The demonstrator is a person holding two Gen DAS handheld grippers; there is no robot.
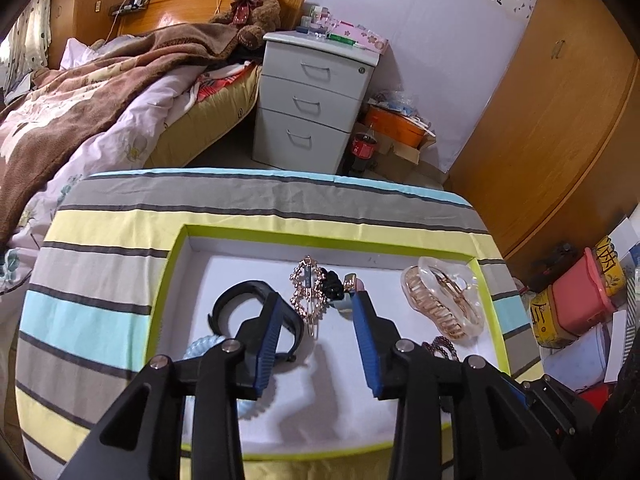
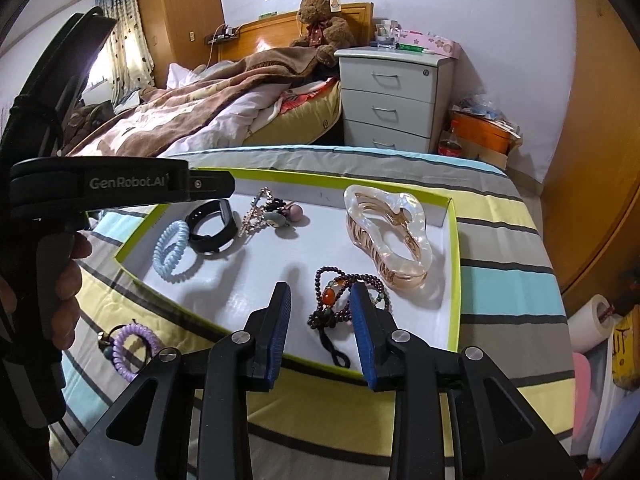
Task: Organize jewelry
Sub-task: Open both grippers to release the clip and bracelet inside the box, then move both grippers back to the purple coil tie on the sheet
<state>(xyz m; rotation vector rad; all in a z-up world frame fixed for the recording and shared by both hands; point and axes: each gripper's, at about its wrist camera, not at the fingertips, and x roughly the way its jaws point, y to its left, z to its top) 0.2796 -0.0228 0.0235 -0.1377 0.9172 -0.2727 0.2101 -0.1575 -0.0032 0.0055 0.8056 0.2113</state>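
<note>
Hovering above tray [image 2: 454, 280], both grippers part-open, nothing held. Purple hair tie [image 2: 130, 350] lies outside tray on striped cloth [image 2: 512, 288], off near-left corner, loop flat; left gripper [image 1: 314, 312] nearer that side. Right gripper [image 2: 320, 300] straddles bead bracelet [image 2: 340, 292] at near edge, pads clear. Farther in: clear claw clip [image 2: 388, 236] w/ long axis running near-to-far.

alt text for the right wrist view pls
The right gripper hangs open over a white, green-rimmed tray on a striped cloth, above a dark beaded bracelet. Also in the tray: a clear hair claw, a black band, a blue coil tie.
</note>
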